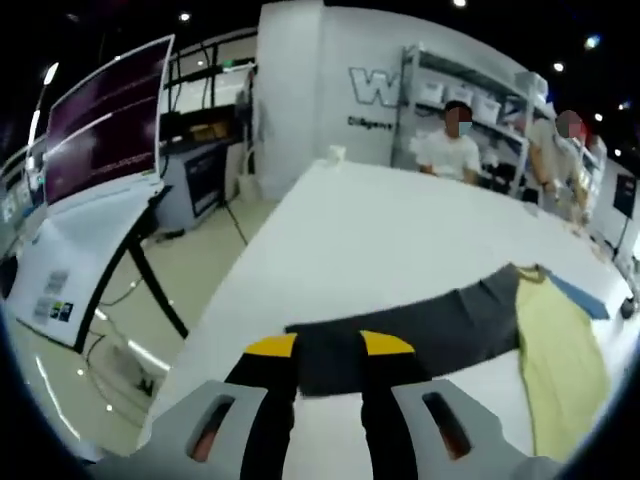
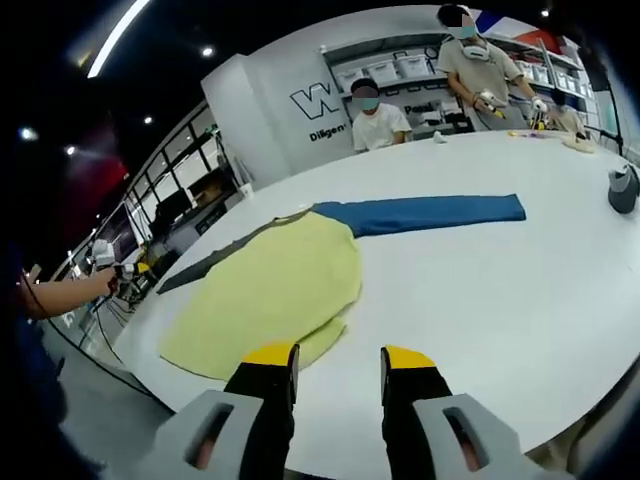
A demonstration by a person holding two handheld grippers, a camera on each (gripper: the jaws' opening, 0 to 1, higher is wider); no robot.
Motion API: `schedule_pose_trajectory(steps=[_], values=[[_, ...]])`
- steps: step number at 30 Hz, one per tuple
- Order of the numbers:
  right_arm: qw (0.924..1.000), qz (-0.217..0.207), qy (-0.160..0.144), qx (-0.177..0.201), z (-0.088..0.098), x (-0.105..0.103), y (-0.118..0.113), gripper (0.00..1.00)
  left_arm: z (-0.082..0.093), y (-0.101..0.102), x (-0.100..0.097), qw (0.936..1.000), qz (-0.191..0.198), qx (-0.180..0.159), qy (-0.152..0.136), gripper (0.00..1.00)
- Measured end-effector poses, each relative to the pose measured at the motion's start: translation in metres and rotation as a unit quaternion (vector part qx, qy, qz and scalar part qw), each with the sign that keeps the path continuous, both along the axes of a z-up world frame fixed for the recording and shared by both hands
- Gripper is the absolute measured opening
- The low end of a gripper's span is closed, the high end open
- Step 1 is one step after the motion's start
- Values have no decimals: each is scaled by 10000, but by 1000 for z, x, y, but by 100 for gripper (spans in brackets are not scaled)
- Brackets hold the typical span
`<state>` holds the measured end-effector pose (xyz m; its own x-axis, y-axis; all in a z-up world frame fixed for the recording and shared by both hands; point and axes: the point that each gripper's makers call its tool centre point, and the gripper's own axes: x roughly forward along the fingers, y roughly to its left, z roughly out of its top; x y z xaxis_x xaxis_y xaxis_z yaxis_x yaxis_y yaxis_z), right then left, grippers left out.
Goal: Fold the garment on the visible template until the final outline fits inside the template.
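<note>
Yellow-tipped, my left gripper [image 1: 329, 346] gapes over the grey sleeve [image 1: 400, 335] at the worktop's [image 1: 370, 225] edge; my right gripper [image 2: 340, 357] (jaws apart, empty) hovers by the yellow garment's [image 2: 270, 290] hem, blue sleeve [image 2: 420, 212] beyond.

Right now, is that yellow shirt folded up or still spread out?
Mostly spread: the yellow shirt lies flat across the white table, sleeves stretched out; only its near hem looks turned under.

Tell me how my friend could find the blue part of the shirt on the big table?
Look at the big white table in the right gripper view. A pale yellow garment lies spread on it near the tongs. The blue sleeve sticks out from the garment's top, a long flat strip pointing toward the table's far side; the other sleeve is dark grey.
</note>
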<state>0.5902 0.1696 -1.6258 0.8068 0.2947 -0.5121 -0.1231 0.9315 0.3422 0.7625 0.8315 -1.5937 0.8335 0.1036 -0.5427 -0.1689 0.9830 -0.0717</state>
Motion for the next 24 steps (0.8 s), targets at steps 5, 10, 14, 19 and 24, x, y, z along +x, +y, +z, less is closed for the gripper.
schedule_pose_trajectory(steps=[5,10,14,19,24], values=[[9978,535,-92,-379,-1,2,11,29,-3,-81,-41,9969,-694,-354,-77,22],[9970,640,-114,-431,-5,6,14,28,-19,-132,-75,9919,-1237,-95,267,26],[9956,765,-89,-530,-13,15,15,27,-27,-175,-104,9853,-1649,-167,418,25],[9917,1022,-50,-772,-23,36,15,25,-15,-214,-132,9803,-1918,-332,319,25],[9890,1264,58,-761,-35,51,24,23,-31,-234,-154,9733,-2229,-167,526,25]])
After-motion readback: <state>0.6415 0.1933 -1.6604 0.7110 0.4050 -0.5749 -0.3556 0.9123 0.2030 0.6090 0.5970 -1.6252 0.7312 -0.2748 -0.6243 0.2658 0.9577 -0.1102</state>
